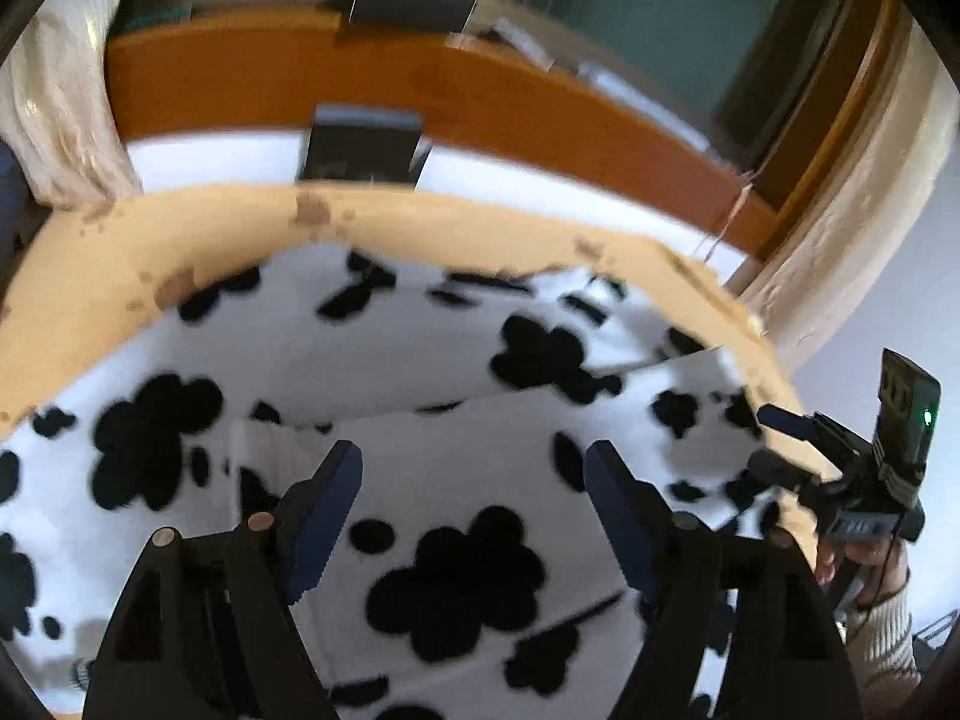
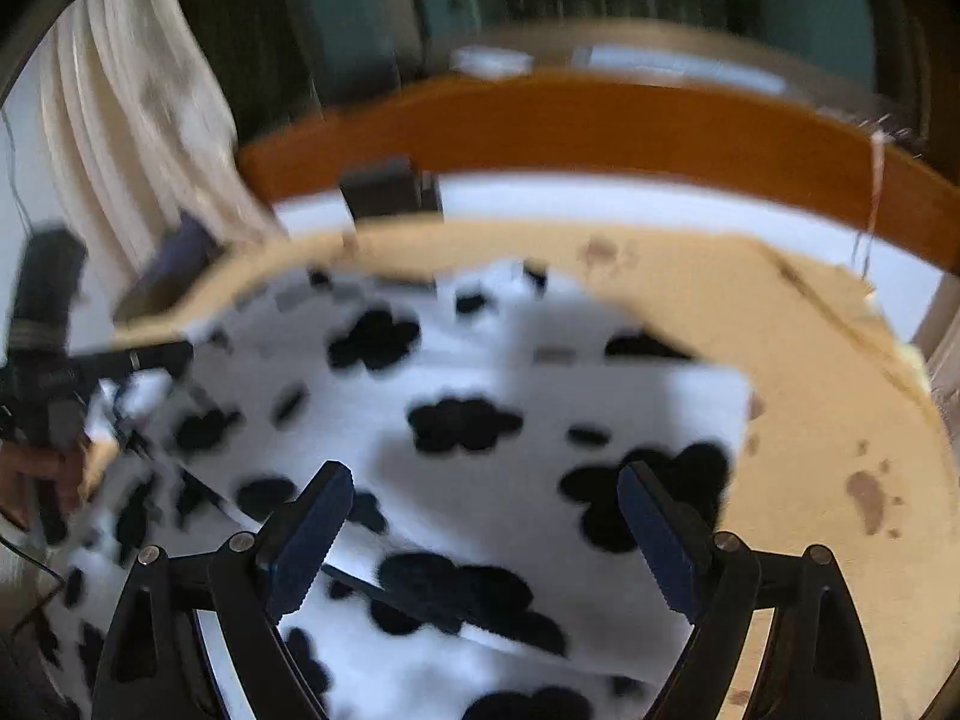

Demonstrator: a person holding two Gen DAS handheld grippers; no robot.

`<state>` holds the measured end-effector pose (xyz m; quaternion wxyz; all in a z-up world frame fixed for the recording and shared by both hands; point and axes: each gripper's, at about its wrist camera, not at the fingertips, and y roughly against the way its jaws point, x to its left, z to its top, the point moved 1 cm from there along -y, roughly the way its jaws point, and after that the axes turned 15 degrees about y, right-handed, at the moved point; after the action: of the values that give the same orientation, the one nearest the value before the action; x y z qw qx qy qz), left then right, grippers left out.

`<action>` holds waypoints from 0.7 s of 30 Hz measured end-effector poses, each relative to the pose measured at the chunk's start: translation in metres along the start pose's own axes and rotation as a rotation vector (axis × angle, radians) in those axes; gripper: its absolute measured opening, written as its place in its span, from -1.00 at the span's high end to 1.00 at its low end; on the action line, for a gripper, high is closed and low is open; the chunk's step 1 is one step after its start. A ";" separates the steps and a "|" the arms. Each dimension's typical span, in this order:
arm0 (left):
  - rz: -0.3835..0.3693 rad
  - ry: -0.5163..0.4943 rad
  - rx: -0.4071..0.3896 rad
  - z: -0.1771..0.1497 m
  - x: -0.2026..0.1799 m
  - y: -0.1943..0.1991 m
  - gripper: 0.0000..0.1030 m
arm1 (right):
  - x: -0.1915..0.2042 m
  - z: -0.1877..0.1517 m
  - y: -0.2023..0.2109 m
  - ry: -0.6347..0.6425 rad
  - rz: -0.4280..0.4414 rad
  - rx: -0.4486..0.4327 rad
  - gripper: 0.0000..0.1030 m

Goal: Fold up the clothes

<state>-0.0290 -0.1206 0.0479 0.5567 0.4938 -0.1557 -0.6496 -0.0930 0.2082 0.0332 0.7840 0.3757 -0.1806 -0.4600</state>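
Cow-print garment (image 1: 456,540) lies folded beneath both spread hand-held grippers (neither gripping).

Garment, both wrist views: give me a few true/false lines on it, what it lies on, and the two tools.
1. The garment is white with black blotches. True.
2. It lies on a tan sheet. True.
3. The left tool is clamped on the fabric. False: its jaws stand apart above it.
4. The right tool is shut. False: its jaws are wide open.
5. The garment is rolled into a ball. False: it lies spread in flat layers.
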 end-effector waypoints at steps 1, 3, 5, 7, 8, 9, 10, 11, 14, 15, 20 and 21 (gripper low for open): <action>0.018 0.014 0.014 -0.003 0.006 -0.008 -0.55 | 0.000 -0.005 -0.011 0.006 0.000 0.038 -0.77; 0.038 0.029 0.028 -0.009 0.019 -0.020 -0.55 | -0.003 -0.017 -0.026 0.032 0.023 0.085 -0.79; 0.026 -0.012 -0.002 -0.015 0.021 -0.019 -0.55 | 0.001 -0.023 -0.024 0.123 0.015 0.062 -0.79; 0.055 -0.065 -0.012 -0.020 0.016 -0.020 -0.55 | 0.003 -0.027 -0.023 0.151 0.004 0.050 -0.79; 0.070 -0.085 -0.014 -0.022 0.014 -0.021 -0.55 | 0.002 -0.027 -0.024 0.149 -0.001 0.053 -0.79; 0.084 -0.099 -0.013 -0.023 0.013 -0.022 -0.55 | 0.001 -0.025 -0.025 0.145 -0.002 0.058 -0.80; 0.097 -0.103 -0.008 -0.023 0.011 -0.022 -0.55 | -0.001 -0.021 -0.024 0.132 0.012 0.072 -0.80; 0.109 -0.097 0.000 -0.020 0.009 -0.021 -0.55 | -0.003 -0.017 -0.024 0.119 0.026 0.085 -0.80; 0.114 -0.087 -0.008 -0.007 0.000 -0.015 -0.55 | -0.019 0.005 -0.012 0.028 0.045 0.040 -0.80; 0.116 -0.095 -0.020 -0.001 -0.005 -0.012 -0.55 | -0.026 0.015 -0.007 -0.001 0.040 0.010 -0.80; 0.145 -0.093 -0.043 0.037 -0.020 -0.021 -0.62 | -0.042 0.067 -0.034 -0.070 0.032 -0.001 -0.80; 0.154 -0.069 -0.036 0.045 -0.019 -0.028 -0.62 | -0.043 0.074 -0.045 -0.085 0.051 0.010 -0.80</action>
<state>-0.0831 -0.1103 0.0564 0.6084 0.4475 -0.2005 -0.6240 -0.1874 0.2005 0.0504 0.7851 0.3549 -0.2257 -0.4546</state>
